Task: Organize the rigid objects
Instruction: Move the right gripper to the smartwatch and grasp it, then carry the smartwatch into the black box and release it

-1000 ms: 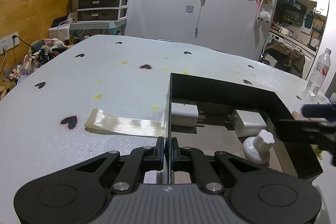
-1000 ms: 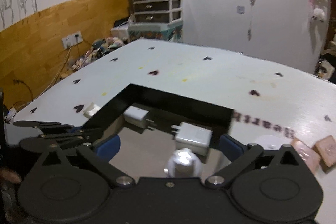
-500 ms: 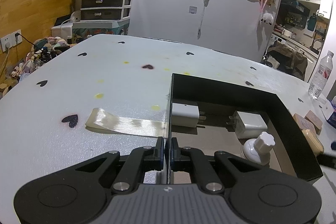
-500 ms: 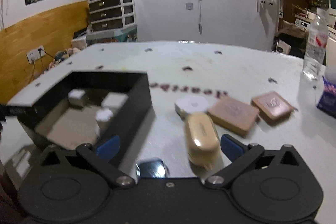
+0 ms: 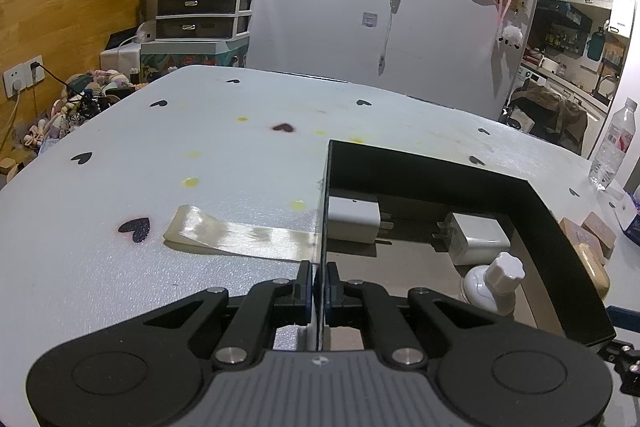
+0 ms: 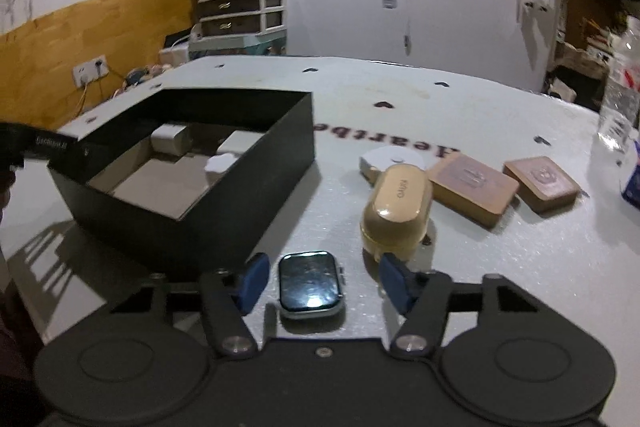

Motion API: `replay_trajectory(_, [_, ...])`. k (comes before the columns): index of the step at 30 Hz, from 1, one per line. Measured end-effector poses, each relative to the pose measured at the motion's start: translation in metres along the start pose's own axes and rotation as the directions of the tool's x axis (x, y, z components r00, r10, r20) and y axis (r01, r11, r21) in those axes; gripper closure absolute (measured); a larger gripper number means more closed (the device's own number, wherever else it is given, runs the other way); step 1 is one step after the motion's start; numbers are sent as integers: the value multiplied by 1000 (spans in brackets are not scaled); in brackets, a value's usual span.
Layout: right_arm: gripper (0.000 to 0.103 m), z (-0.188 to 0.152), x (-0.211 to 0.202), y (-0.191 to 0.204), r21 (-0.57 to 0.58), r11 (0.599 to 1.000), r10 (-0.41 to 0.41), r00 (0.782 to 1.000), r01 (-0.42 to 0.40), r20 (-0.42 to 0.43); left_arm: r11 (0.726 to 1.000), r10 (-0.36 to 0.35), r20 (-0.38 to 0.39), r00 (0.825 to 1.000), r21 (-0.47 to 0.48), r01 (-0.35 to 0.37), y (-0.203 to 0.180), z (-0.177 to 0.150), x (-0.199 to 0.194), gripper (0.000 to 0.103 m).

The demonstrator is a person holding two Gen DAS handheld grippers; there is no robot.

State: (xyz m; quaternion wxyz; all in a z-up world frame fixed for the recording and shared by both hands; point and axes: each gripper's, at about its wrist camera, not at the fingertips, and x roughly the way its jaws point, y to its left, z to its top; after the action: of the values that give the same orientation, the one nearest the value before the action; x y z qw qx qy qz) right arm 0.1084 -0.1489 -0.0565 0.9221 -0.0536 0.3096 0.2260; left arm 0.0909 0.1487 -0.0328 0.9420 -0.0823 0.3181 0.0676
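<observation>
The black box (image 6: pixel 192 187) is sitting on the white worktop (image 5: pixel 160 167), and we are steadying it with the left gripper (image 5: pixel 319 283), whose jaws are pressed together on the box's near left wall. Inside the box we are seeing 2 white chargers, one (image 5: pixel 352 219) against the left wall and another (image 5: pixel 478 239) to its right, plus a white knob-topped piece (image 5: pixel 494 283) near the right wall. So we are judging 3 items as already stowed.

Outside the box, to its right, we are still counting 5 loose things. Going down in size: a larger brown block (image 6: pixel 472 187), a tan oval case (image 6: pixel 398 211) just beside it, a smaller brown block (image 6: pixel 540 183), a white flat piece (image 6: pixel 390 159) partly hidden behind the case, and a smartwatch body (image 6: pixel 310 283) closest to us.

The right gripper (image 6: pixel 320 285) is hovering with its jaws wide apart on either side of the smartwatch body, not touching it as far as we can tell. We are reading this as lining up the next pick, with well over half of the sorting left.
</observation>
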Motion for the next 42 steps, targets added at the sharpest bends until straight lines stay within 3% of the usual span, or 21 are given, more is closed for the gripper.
replay_trajectory(2, [60, -1, 3, 3, -8, 1000, 15, 1000, -15, -19, 1000, 0, 0, 1000, 0, 0, 0, 0, 0, 98])
replay_trajectory(4, [62, -2, 7, 6, -21, 1000, 10, 999, -11, -36, 1000, 0, 0, 1000, -1, 0, 0, 0, 0, 98])
replay_trajectory(15, [64, -2, -2, -3, 15, 1000, -18, 1000, 18, -15, 1000, 0, 0, 1000, -1, 0, 0, 0, 0, 98])
replay_trajectory(20, [64, 22, -24, -9, 27, 1000, -1, 998, -1, 66, 1000, 3, 0, 1000, 1, -3, 0, 0, 0, 98])
replay_trajectory(25, [64, 63, -28, 0, 12, 997, 70, 991, -72, 118, 1000, 1, 1, 1000, 0, -1, 0, 0, 0, 98])
replay_trajectory(30, [64, 99, 2, 29, -5, 985, 175, 984, -175, 41, 1000, 1, 2, 1000, 0, -1, 0, 0, 0, 98])
replay_trajectory(34, [64, 116, 40, 59, -34, 976, 211, 976, -213, -63, 1000, -4, 4, 1000, -1, 4, 0, 1, 0, 98])
replay_trajectory(42, [64, 123, 113, 95, -78, 978, 169, 957, -192, -235, 1000, -14, 7, 1000, 0, 14, 3, -1, 0, 97])
